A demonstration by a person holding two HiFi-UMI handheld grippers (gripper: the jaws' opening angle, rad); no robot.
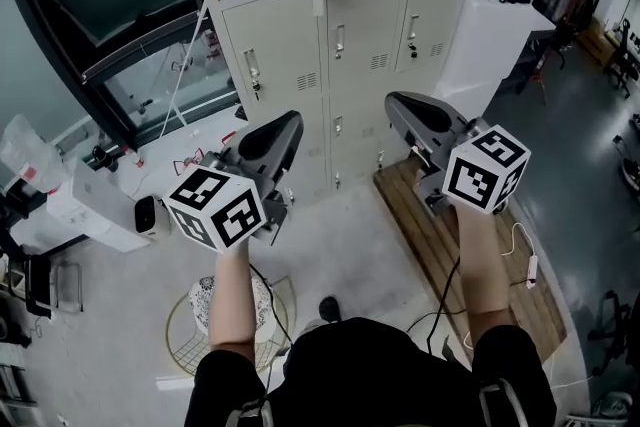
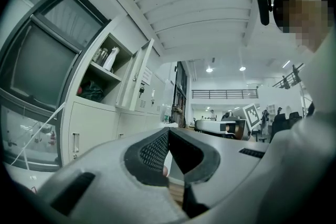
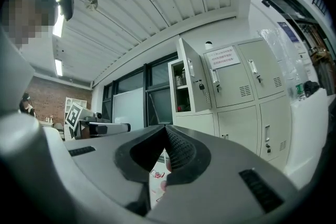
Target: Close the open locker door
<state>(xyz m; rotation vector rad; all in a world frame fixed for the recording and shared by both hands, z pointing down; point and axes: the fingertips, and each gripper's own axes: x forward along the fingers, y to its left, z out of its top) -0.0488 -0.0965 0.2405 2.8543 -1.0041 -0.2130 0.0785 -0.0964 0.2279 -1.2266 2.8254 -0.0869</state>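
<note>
Two tools are held up in front of the person, well apart from the lockers [image 1: 370, 35]. The left tool [image 1: 293, 122] has its jaws pressed together with nothing between them. The right tool [image 1: 393, 101] is pinched together and empty too. Past them, the open locker door [image 3: 188, 78] is in the top row, swung out to the side. In the head view its top is cut off. The things on the shelf [image 2: 102, 72] inside are dark and hard to make out.
</note>
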